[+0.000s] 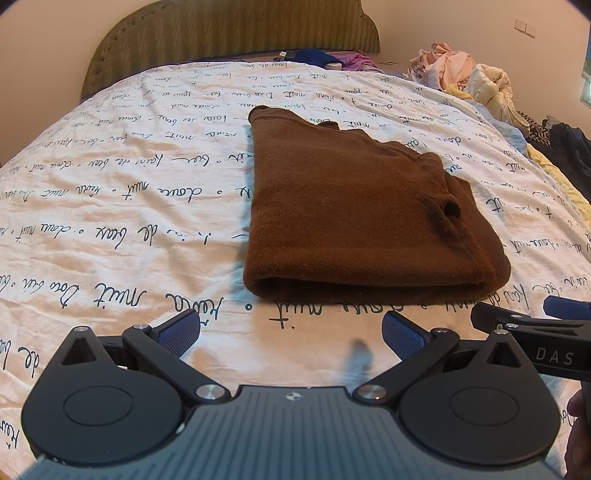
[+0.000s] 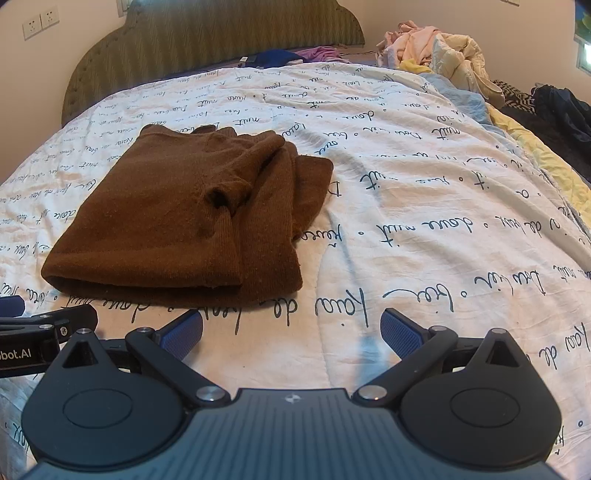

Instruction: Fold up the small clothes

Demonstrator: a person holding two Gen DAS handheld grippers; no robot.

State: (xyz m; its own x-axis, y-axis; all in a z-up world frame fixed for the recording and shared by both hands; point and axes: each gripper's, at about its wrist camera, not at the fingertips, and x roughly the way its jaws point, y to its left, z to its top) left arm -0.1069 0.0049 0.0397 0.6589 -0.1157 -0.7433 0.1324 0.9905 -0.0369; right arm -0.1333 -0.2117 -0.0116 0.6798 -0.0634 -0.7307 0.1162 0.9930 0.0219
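Note:
A brown knit garment [image 1: 354, 210] lies folded into a thick rectangle on the white bedspread with black script [image 1: 129, 206]. It also shows in the right wrist view [image 2: 177, 218], with a sleeve cuff tucked on top. My left gripper [image 1: 291, 332] is open and empty, just short of the fold's near edge. My right gripper [image 2: 291, 332] is open and empty, near the garment's near right corner. Each gripper's side shows in the other's view: the right one [image 1: 532, 328] and the left one [image 2: 40, 332].
A green padded headboard [image 1: 236, 33] stands at the far end. A heap of pale clothes [image 2: 436, 48] lies at the far right, with dark clothes [image 2: 554, 110] along the right edge. Blue and purple items [image 1: 325, 59] lie by the headboard.

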